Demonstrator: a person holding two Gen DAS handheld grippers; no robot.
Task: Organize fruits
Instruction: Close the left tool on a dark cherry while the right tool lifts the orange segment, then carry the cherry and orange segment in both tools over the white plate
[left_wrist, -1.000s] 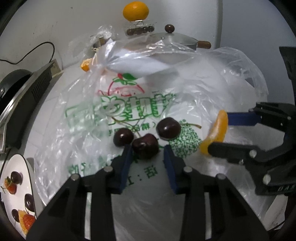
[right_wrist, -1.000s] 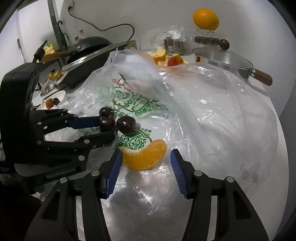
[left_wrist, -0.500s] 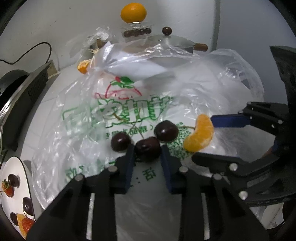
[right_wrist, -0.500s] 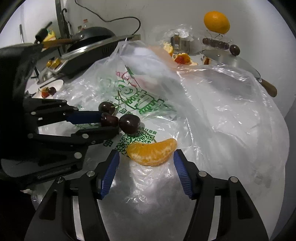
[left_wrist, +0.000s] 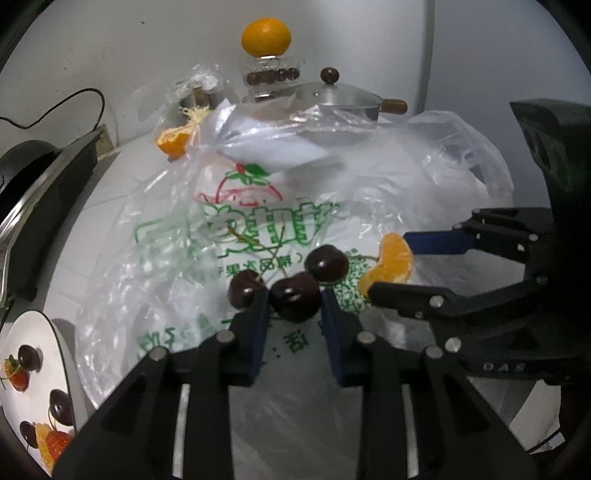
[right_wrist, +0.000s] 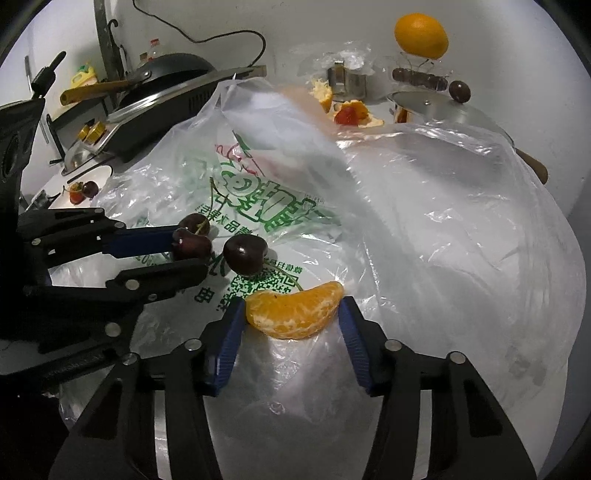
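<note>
Three dark cherries lie on a clear printed plastic bag (left_wrist: 258, 229). My left gripper (left_wrist: 294, 303) is shut on the middle cherry (left_wrist: 294, 297), which also shows in the right wrist view (right_wrist: 192, 243). Two other cherries (left_wrist: 327, 263) (left_wrist: 243, 288) sit beside it. My right gripper (right_wrist: 291, 314) is shut on an orange segment (right_wrist: 295, 312), which also shows in the left wrist view (left_wrist: 389, 264). A white plate (left_wrist: 33, 332) with cherries, strawberries and orange pieces sits at the lower left of the left wrist view.
A steel pot with a lid (left_wrist: 340, 98) stands at the back, a whole orange (left_wrist: 266, 37) on a glass stand behind it. Orange peel (left_wrist: 173, 142) lies by the bag. A black cooker with a pan (right_wrist: 162, 92) stands at the left.
Both grippers have closed: the left one onto the middle cherry, the right one onto the orange segment. The right gripper moved in toward the cherries.
</note>
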